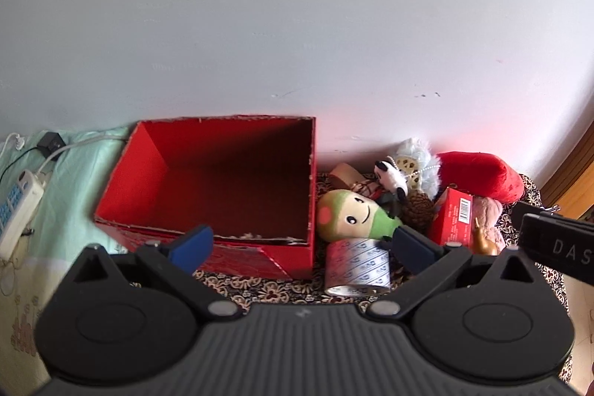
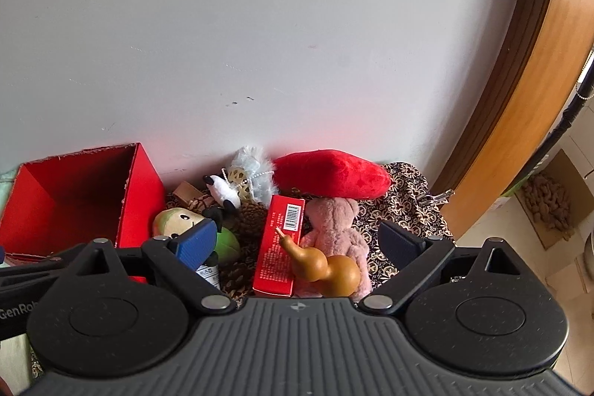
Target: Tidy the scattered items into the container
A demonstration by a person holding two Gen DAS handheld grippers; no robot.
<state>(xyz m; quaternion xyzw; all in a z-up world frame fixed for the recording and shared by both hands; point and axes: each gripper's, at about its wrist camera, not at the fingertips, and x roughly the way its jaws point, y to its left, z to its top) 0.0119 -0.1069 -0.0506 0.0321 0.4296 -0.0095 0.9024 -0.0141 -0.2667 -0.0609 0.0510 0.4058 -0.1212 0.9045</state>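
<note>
Both grippers hung splayed wide, holding nothing: left gripper [image 1: 300,247] over the near wall of the red box [image 1: 208,229], right gripper [image 2: 297,244] above the pile. Box looked bare inside as far as visible (floor partly shadowed). Items sat heaped to its right against the wall: gourd [image 2: 326,266] lying on the red carton [image 2: 278,247], pink bear [image 2: 338,229] behind, tape roll [image 1: 358,266] and green plush [image 1: 352,216] just beside the box. Gourd sat dead between the right fingers, slightly below. My read: take the top-lying gourd by its waist, since it's smooth and would roll, then lift clear before crossing to the box.
</note>
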